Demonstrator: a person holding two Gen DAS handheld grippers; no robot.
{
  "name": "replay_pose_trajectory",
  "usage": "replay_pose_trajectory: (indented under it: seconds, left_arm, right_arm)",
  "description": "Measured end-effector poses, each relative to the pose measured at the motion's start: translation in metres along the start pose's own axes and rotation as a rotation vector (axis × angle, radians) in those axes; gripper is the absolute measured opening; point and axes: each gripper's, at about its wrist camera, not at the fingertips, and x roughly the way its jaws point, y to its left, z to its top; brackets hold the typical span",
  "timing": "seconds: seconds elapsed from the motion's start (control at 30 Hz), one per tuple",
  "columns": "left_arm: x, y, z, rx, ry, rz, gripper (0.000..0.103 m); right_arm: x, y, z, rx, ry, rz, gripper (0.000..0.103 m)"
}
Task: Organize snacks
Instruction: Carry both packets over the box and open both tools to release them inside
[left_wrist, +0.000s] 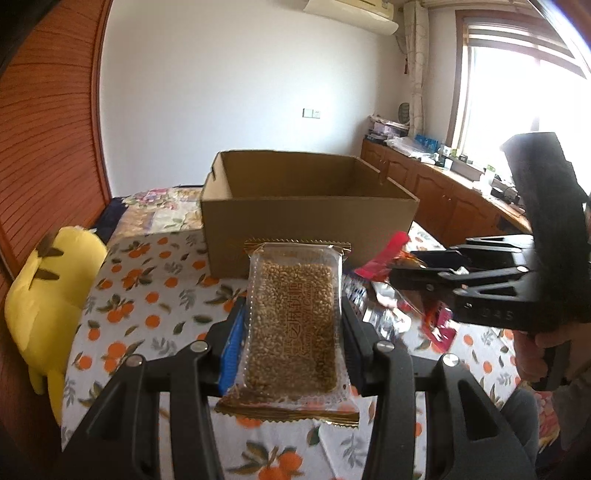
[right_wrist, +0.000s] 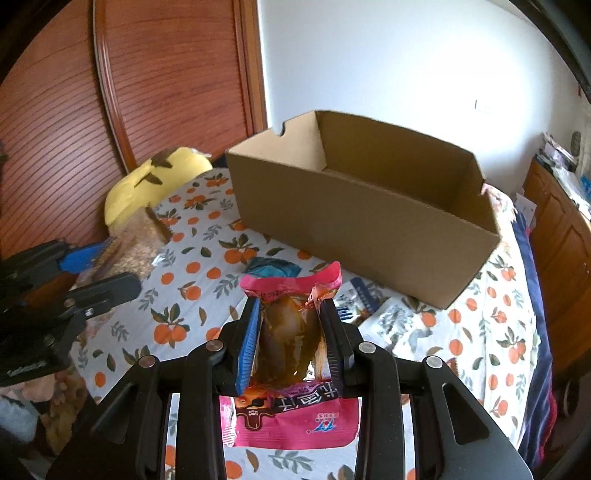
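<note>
My left gripper (left_wrist: 293, 314) is shut on a clear grain bar packet (left_wrist: 293, 325) with gold edges, held above the table. An open cardboard box (left_wrist: 306, 218) stands just beyond it. In the right wrist view my right gripper (right_wrist: 291, 321) is shut on a pink snack packet (right_wrist: 291, 332) with a brown piece inside. The same box (right_wrist: 365, 225) stands ahead of it and to the right, and what I see of its inside is bare. At the right of the left wrist view is the right gripper (left_wrist: 406, 266) with the pink packet (left_wrist: 384, 254). The left gripper (right_wrist: 107, 273) with the grain bar (right_wrist: 133, 240) appears at the left of the right wrist view.
The table (right_wrist: 192, 280) has an orange-print cloth. Several snack packets lie on it near the box, among them a blue-green one (right_wrist: 271, 267) and a blue-and-white one (right_wrist: 360, 306). A yellow plush toy (left_wrist: 48, 306) sits at the left edge. Wooden cabinets (left_wrist: 443, 199) line the right wall.
</note>
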Motion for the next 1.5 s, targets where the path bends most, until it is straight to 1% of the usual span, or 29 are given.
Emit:
replay_pose_trajectory:
  seconds: [0.23, 0.4, 0.57, 0.8, 0.93, 1.07, 1.3, 1.5]
  left_arm:
    - [0.024, -0.010, 0.042, 0.035, -0.048, -0.040, 0.045]
    - [0.046, -0.011, 0.077, 0.072, -0.071, -0.039, 0.045]
    - [0.070, -0.007, 0.105, 0.108, -0.075, -0.028, 0.045]
    - [0.100, 0.004, 0.133, 0.128, -0.079, -0.006, 0.046]
    - [0.116, 0.011, 0.140, 0.137, -0.074, 0.013, 0.046]
    - [0.133, 0.022, 0.141, 0.116, -0.062, 0.023, 0.046]
    - [0.164, 0.033, 0.136, 0.081, -0.016, 0.016, 0.047]
    - [0.177, 0.031, 0.131, 0.071, 0.013, 0.008, 0.048]
  right_arm:
    - [-0.030, -0.023, 0.020, -0.016, -0.062, -0.036, 0.032]
    - [-0.037, -0.041, 0.045, -0.041, -0.102, -0.060, 0.032]
    - [-0.030, -0.059, 0.075, -0.067, -0.140, -0.073, 0.032]
    - [0.006, -0.078, 0.113, -0.098, -0.180, -0.051, 0.032]
    - [0.032, -0.090, 0.123, -0.096, -0.184, -0.039, 0.032]
    - [0.055, -0.103, 0.126, -0.084, -0.180, -0.041, 0.033]
    - [0.089, -0.125, 0.116, -0.049, -0.132, -0.062, 0.033]
    - [0.103, -0.124, 0.108, -0.058, -0.103, -0.079, 0.033]
